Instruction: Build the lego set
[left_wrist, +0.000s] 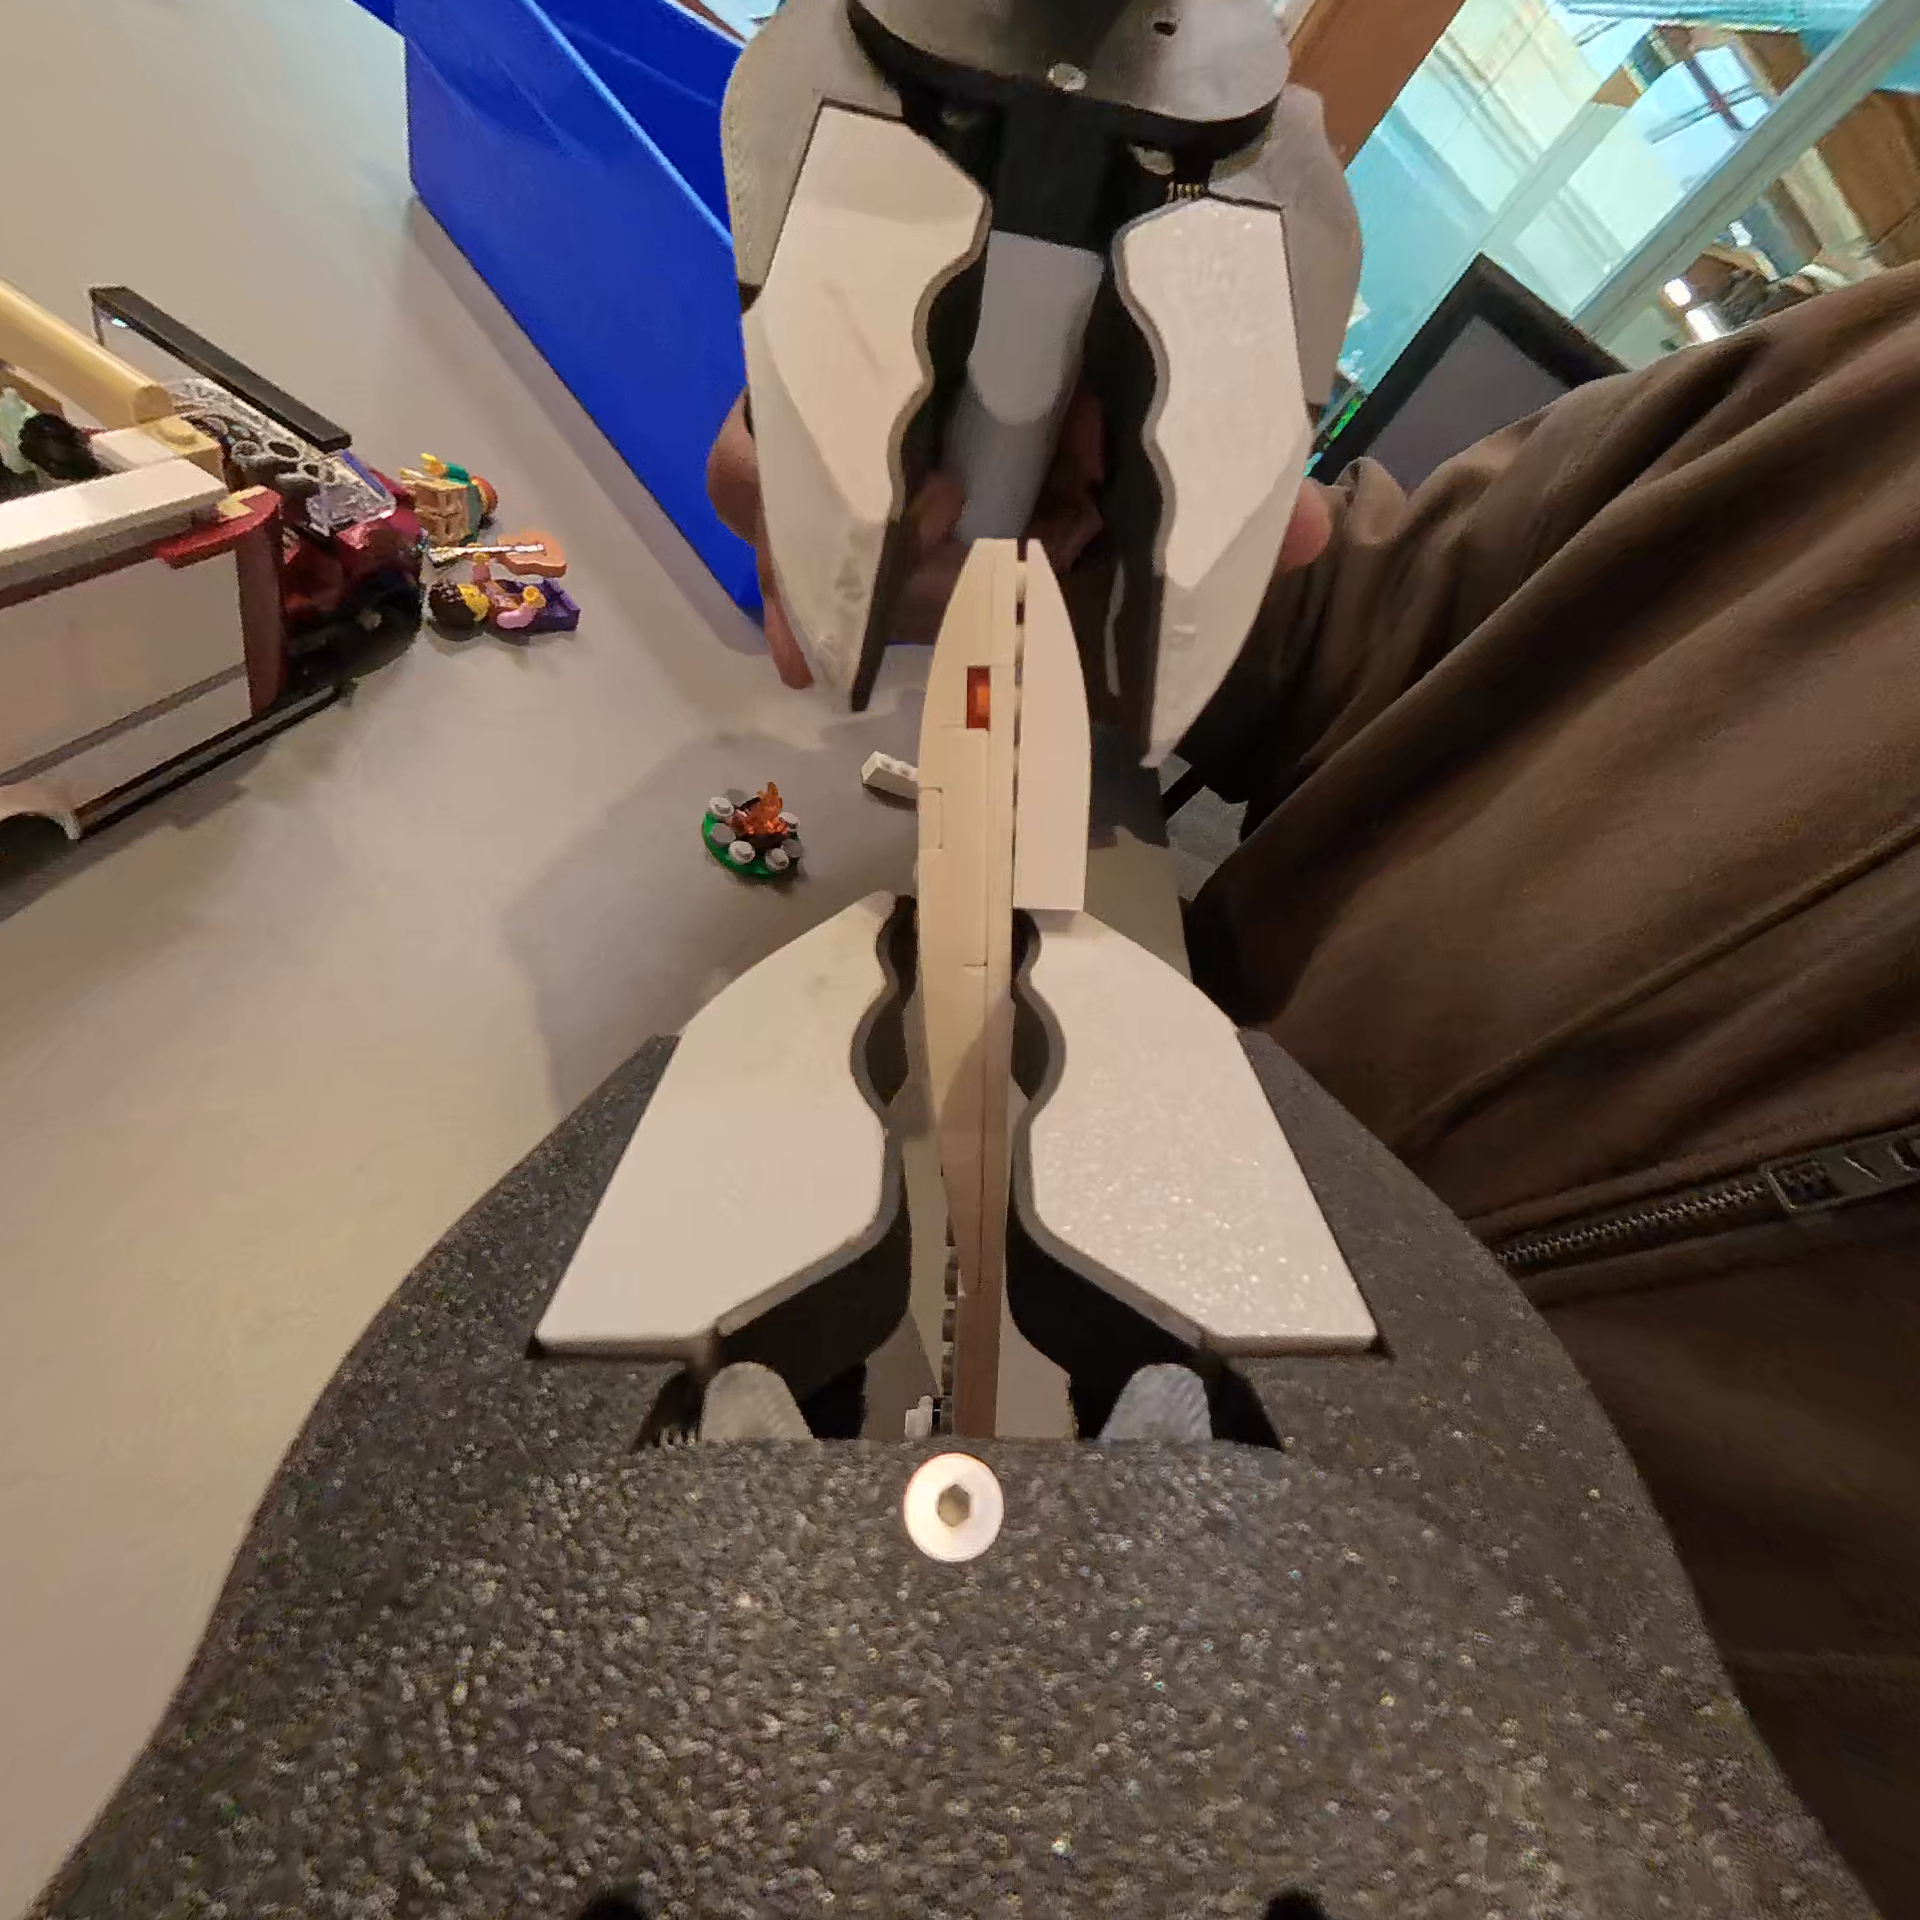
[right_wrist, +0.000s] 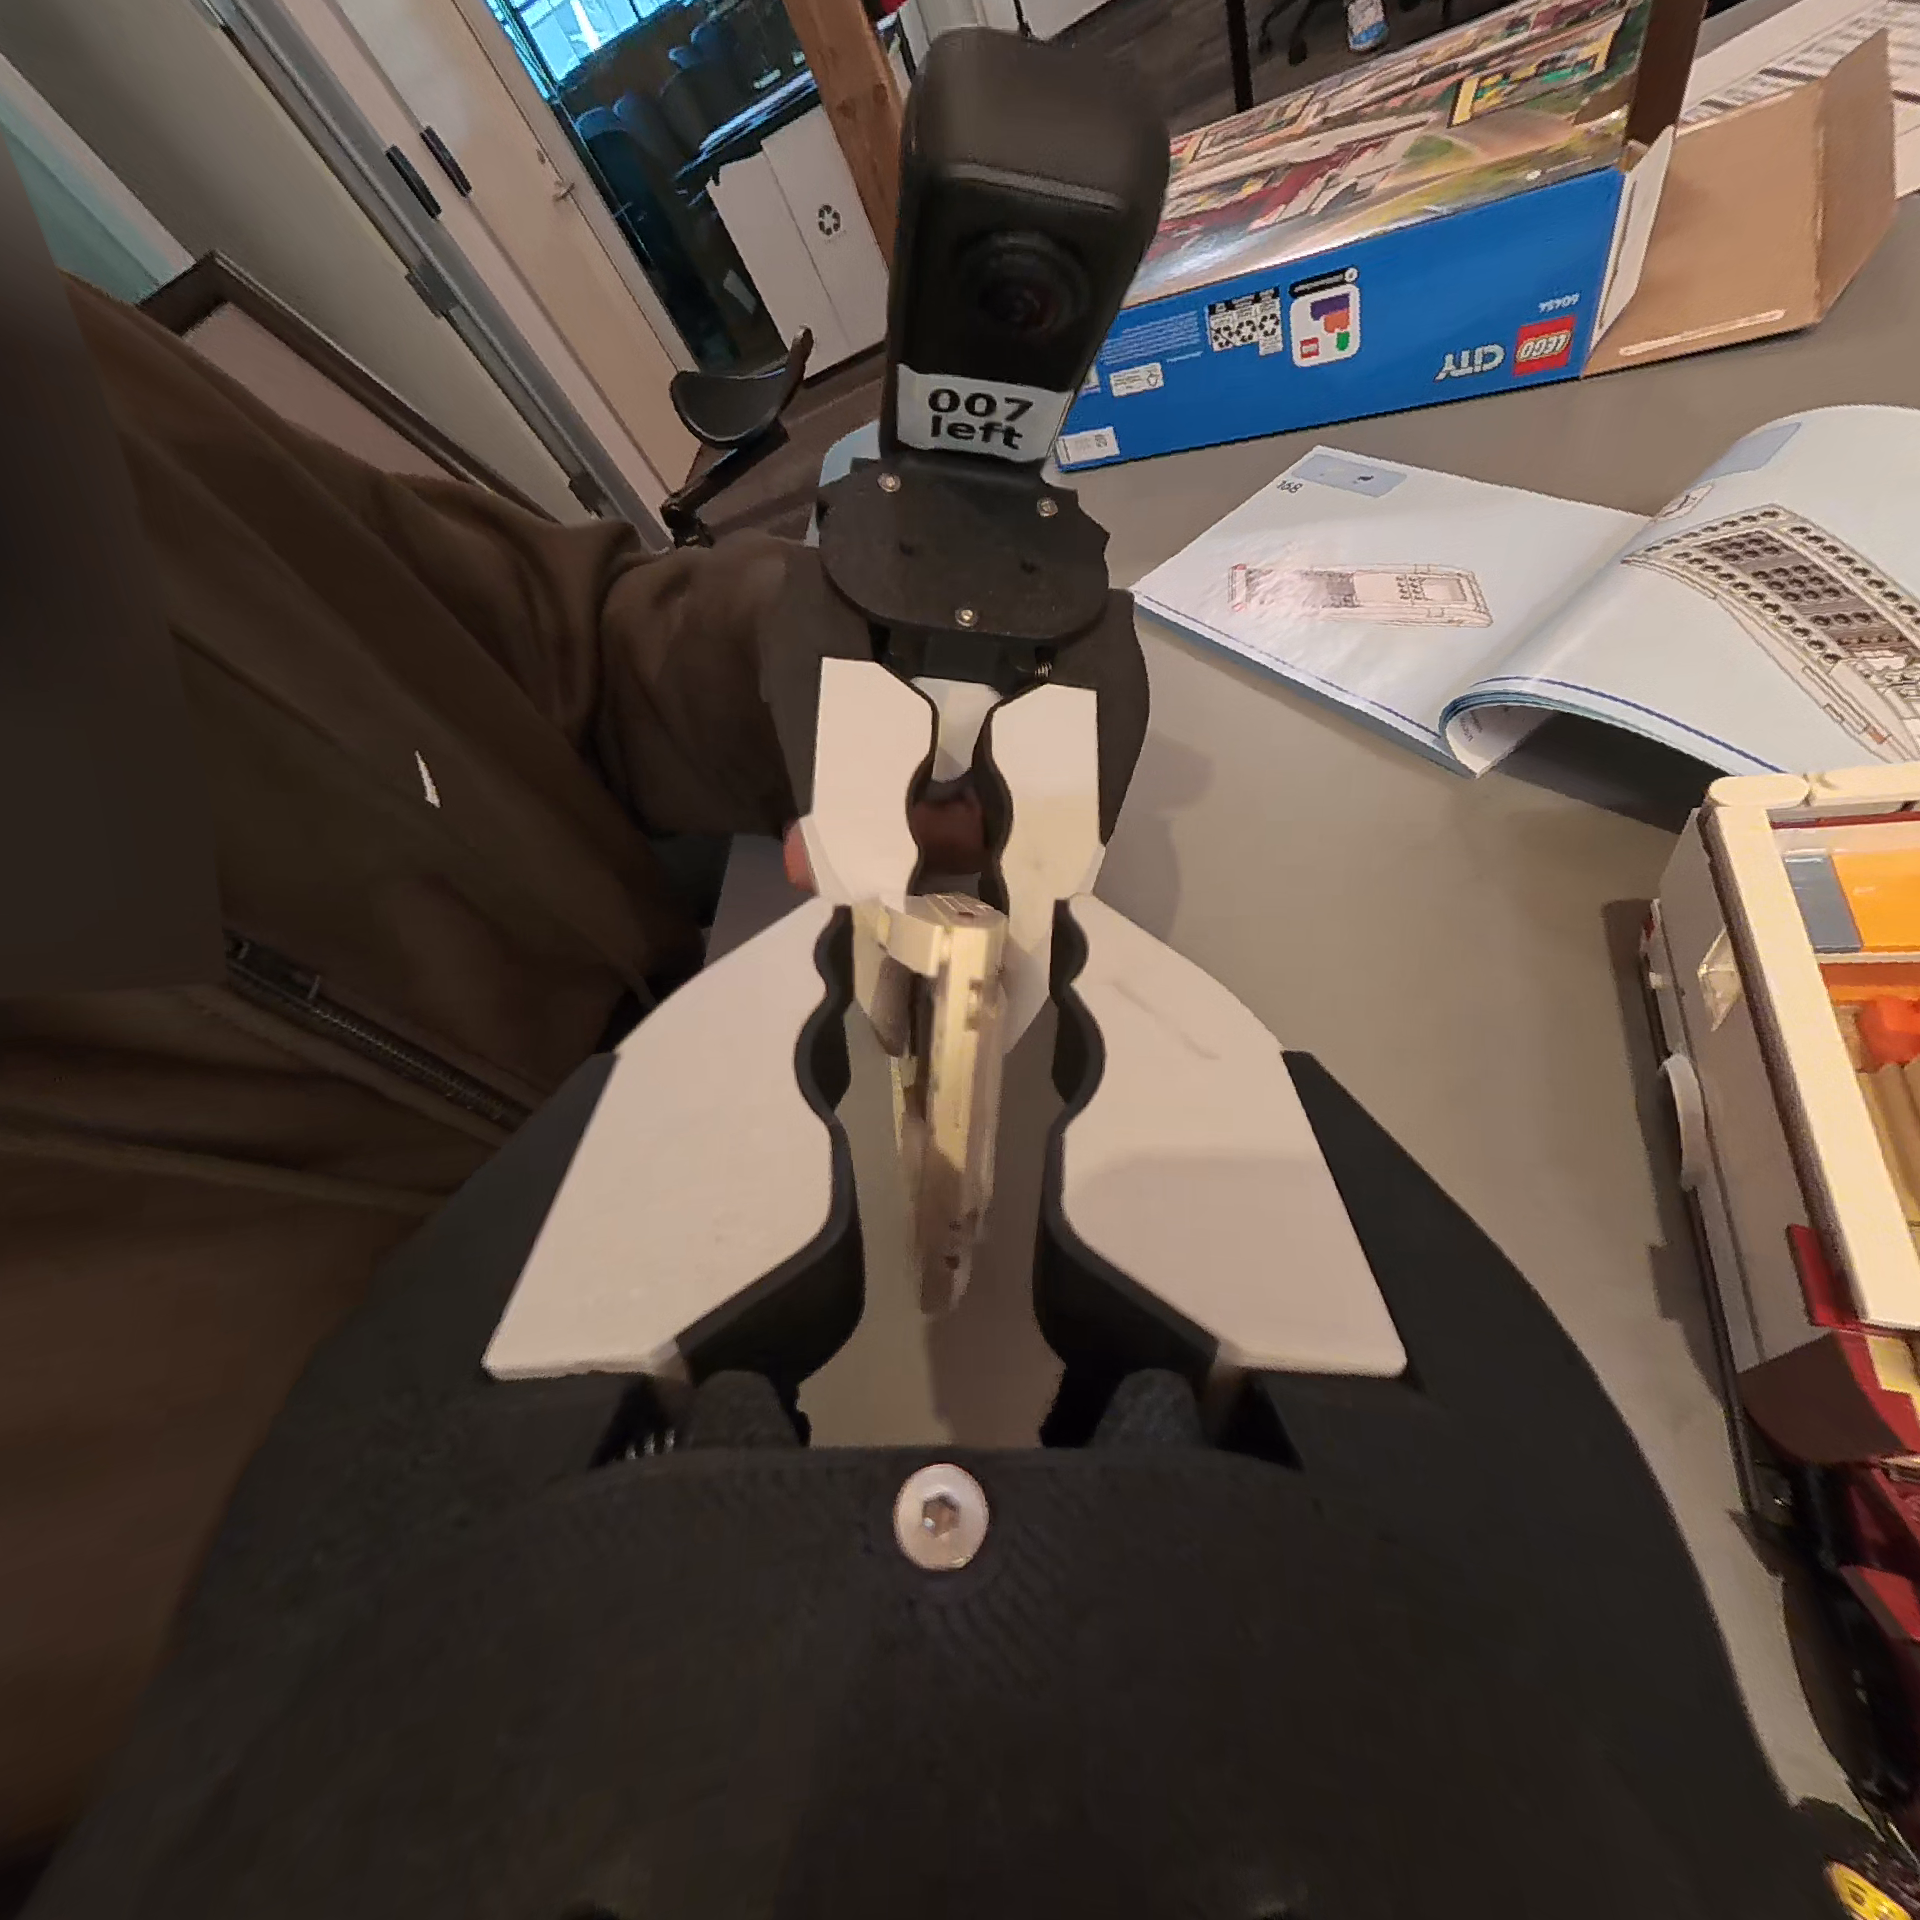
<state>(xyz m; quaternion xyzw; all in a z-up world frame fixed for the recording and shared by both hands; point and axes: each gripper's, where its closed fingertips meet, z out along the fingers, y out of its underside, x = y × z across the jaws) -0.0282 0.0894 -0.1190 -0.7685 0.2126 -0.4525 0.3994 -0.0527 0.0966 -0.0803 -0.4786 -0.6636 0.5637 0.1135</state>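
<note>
Two grippers are seen nose to nose above a grey table (left_wrist: 260, 1039). A cream brick panel (left_wrist: 971, 883) is clamped edge-on between the pads of the left gripper (left_wrist: 961, 914). The right gripper (right_wrist: 940, 925) is spread wider, with gaps left on both sides of the panel (right_wrist: 951, 1039). A small campfire model (left_wrist: 753, 828) and a white brick (left_wrist: 888, 774) are seen lying near on the table.

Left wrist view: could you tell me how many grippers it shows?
2: the left gripper at the bottom, clamping a cream brick panel; the right gripper at the top, open.
</note>
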